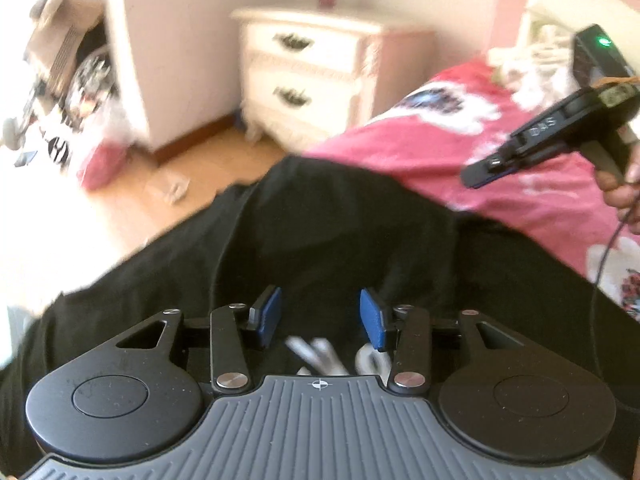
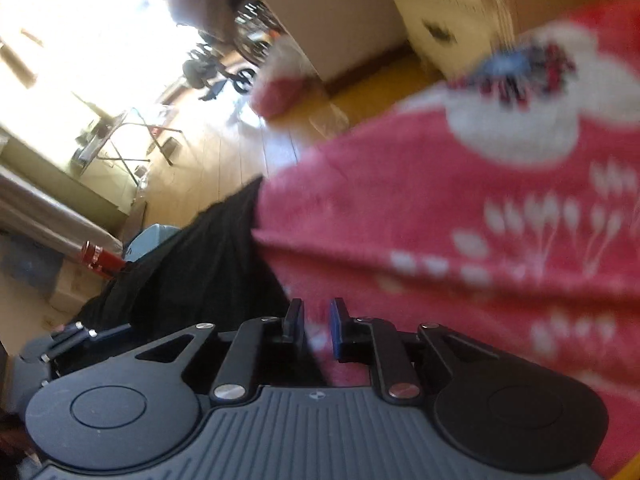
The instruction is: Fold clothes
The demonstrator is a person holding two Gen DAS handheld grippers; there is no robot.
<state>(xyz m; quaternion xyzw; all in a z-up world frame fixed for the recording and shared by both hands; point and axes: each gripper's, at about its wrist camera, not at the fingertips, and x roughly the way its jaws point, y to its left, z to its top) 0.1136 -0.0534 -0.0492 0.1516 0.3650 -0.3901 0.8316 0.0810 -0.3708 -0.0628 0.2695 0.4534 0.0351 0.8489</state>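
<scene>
A black garment (image 1: 320, 232) with a white print (image 1: 340, 356) lies spread over a pink patterned blanket (image 1: 432, 152) on the bed. My left gripper (image 1: 320, 316) hovers just above the garment near the print, open, with nothing between its blue pads (image 1: 266, 316). The right gripper (image 1: 476, 174) shows at the upper right, held by a hand (image 1: 620, 192) above the blanket beyond the garment's far edge. In the right wrist view the right gripper (image 2: 317, 322) is over the pink blanket (image 2: 460, 220), its jaws a narrow gap apart and empty, with the black garment (image 2: 192, 272) to its left.
A white nightstand (image 1: 308, 72) with two drawers stands by the wall past the bed. The wooden floor (image 1: 200, 168) holds a pink bag (image 1: 100, 164) and clutter at the far left. A folding table (image 2: 120, 136) and a red bottle (image 2: 100, 258) are on the floor side.
</scene>
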